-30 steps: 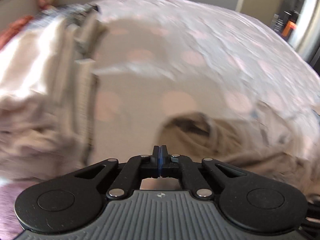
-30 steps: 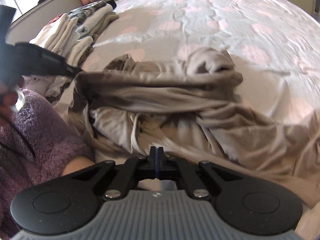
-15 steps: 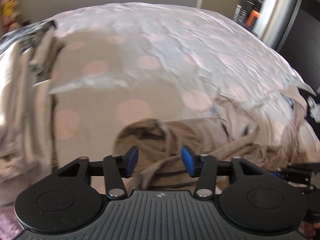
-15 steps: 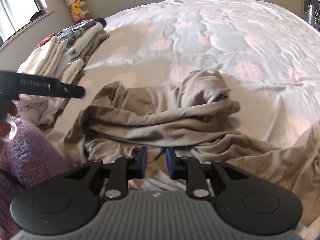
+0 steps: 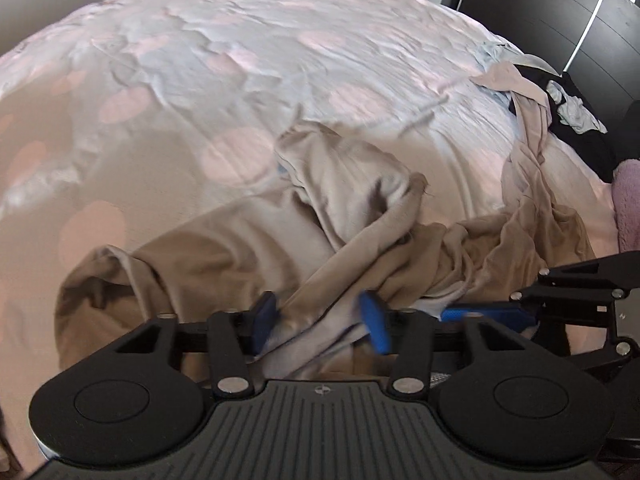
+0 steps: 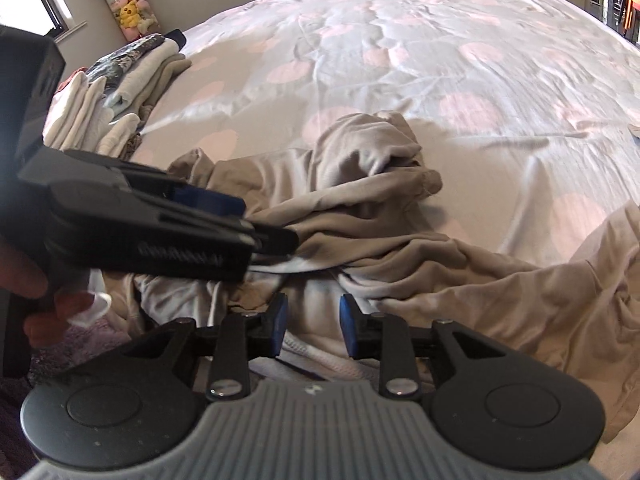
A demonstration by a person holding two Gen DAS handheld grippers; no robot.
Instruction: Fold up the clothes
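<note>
Both the left gripper point(image 5: 320, 322) and right gripper point(image 6: 312, 322) are released over the crumpled beige garment point(image 6: 360, 216) at bed point(image 6: 440, 60) centre, six o'clock. Clenching on bunched layers risks an uneven fold.

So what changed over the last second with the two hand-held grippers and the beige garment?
Both were shut a second ago and have since opened. The left hand-held gripper now straddles a ridge of the beige garment without clamping it; the right hand-held gripper is open over a paler patch of cloth. The garment has slumped lower on the bed. The folded pile is unchanged.
</note>
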